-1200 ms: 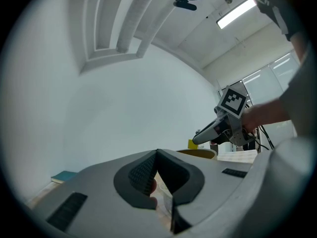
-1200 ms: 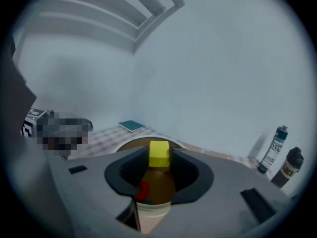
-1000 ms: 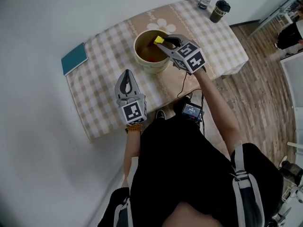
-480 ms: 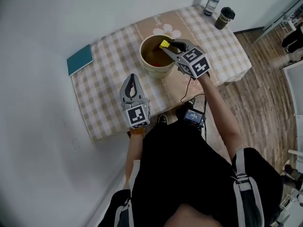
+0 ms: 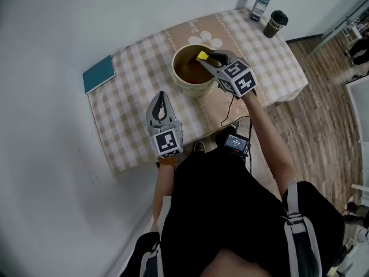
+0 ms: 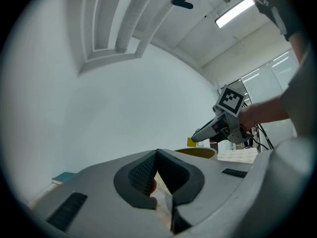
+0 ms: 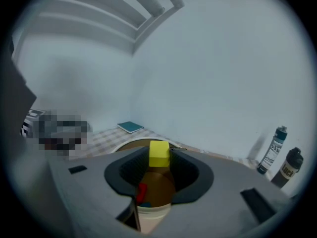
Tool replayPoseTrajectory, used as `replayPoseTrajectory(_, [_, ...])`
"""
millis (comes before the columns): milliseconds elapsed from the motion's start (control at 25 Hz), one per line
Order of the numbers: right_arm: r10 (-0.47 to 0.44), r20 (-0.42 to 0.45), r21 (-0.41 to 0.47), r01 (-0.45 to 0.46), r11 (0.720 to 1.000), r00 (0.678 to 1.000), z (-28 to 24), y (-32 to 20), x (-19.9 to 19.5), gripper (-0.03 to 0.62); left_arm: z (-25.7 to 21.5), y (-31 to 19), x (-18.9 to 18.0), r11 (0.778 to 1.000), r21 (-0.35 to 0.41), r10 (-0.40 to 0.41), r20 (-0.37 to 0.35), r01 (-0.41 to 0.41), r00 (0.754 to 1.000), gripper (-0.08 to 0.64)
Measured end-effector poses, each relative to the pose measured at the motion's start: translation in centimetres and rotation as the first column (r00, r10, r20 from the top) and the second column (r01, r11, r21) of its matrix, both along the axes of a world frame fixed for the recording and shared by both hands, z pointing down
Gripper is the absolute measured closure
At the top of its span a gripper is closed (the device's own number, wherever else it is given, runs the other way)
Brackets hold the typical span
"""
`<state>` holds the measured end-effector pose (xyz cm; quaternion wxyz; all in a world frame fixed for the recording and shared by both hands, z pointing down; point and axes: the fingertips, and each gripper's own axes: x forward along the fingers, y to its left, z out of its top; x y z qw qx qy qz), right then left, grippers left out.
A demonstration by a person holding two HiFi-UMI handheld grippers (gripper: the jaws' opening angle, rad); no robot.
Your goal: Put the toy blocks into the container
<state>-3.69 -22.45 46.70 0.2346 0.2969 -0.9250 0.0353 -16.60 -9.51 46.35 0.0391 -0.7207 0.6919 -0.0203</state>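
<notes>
Yellow block (image 7: 159, 155), sides hidden between jaws

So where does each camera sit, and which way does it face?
Head view: on the person's head, facing down at table, left tool, right tool, arms.
Left gripper view: on the left tool, facing level along its shut jaws toward the wall.
Right gripper view: on the right tool, facing down past its yellow block into the container.
All share the container.

head view: overhead, steeply down, far | gripper views: along jaws, close | shared: container (image 5: 193, 89)
</notes>
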Motion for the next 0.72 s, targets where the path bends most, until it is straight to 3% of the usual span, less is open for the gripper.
replayPoseTrajectory(160, [-0.002, -0.007, 0.015, 0.002, 1.0, 1.0, 0.16, -0.2, -0.02, 0.454, 0.14, -0.1, -0.08, 1.0, -0.001, 0.001, -0.002, -0.001, 1.0, 0.561])
replayPoseTrajectory(240, [-0.007, -0.015, 0.028, 0.008, 1.0, 1.0, 0.19, -0.25, -0.13, 0.387, 0.19, -0.07, -0.13, 1.0, -0.002, 0.001, -0.003, -0.001, 1.0, 0.561])
replayPoseTrajectory(720, [-0.008, 0.019, 0.035, 0.008, 0.999, 1.0, -0.5, -0.55, -0.39, 0.387, 0.35, -0.52, -0.5, 1.0, 0.0, 0.0, -0.009, 0.0, 1.0, 0.561])
